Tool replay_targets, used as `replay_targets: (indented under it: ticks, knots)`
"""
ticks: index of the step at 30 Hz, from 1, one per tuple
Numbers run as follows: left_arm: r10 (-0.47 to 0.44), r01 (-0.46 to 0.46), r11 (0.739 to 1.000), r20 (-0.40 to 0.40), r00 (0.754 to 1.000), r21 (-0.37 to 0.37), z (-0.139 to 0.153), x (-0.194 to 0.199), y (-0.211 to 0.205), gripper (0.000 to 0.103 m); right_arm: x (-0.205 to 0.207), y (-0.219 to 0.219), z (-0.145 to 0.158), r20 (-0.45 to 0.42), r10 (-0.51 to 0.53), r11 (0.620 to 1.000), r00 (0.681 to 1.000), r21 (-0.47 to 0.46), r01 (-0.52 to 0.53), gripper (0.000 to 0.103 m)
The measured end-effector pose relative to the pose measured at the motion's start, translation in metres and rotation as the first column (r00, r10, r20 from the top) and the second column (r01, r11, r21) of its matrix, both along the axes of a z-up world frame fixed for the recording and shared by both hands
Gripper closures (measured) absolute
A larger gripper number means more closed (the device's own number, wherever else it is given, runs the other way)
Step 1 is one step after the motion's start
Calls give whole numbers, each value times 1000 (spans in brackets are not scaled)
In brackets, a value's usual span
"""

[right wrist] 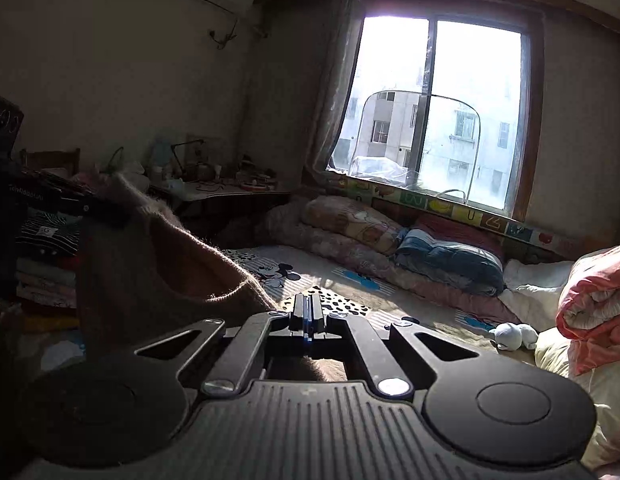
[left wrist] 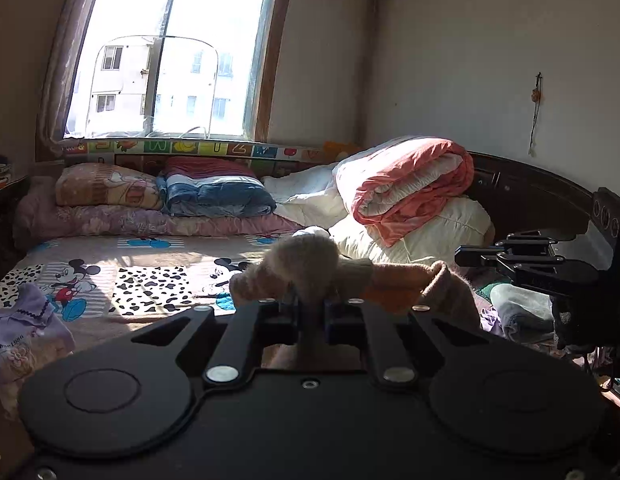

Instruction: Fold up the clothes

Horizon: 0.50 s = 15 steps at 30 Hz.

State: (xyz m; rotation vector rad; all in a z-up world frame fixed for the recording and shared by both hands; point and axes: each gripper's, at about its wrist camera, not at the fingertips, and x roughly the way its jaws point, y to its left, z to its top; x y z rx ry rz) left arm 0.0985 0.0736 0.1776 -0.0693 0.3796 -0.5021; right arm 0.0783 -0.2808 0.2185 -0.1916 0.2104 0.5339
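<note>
A fuzzy beige knit sweater [left wrist: 305,264] hangs above the bed, stretched between both grippers. My left gripper [left wrist: 310,312] is shut on a bunched fold of it, and wool bulges over the fingertips. From there the knit runs right to the right gripper [left wrist: 460,258], whose tip meets its corner. In the right wrist view the sweater [right wrist: 177,268] slopes down from the left gripper [right wrist: 117,216] to my right gripper [right wrist: 307,312]. The right jaws are pressed together, with fabric showing beneath them.
The bed's Mickey Mouse sheet [left wrist: 109,280] lies below. Folded quilts [left wrist: 213,196] and a pink-white duvet [left wrist: 406,184] line the far side. A purple garment [left wrist: 25,320] lies at left, loose clothes [left wrist: 518,312] at right. Folded clothes [right wrist: 45,256], a cluttered desk [right wrist: 221,188] and a white plush toy [right wrist: 514,336] show.
</note>
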Motion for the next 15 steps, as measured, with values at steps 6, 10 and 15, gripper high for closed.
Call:
replay_targets:
  ticks: [6, 10, 15]
  knots:
    - [-8, 8, 1000, -15, 1000, 21, -11, -15, 1, 95, 9, 4, -26, -165, 78, 997, 983, 3, -79, 100]
    - [-12, 13, 1000, -36, 999, 23, -25, -21, 3, 95, -2, 33, -78, -247, 97, 991, 964, -68, -118, 18]
    - [-6, 7, 1000, -71, 997, 22, -42, -22, 7, 95, -22, 80, -159, -404, 173, 965, 898, -111, -236, 18]
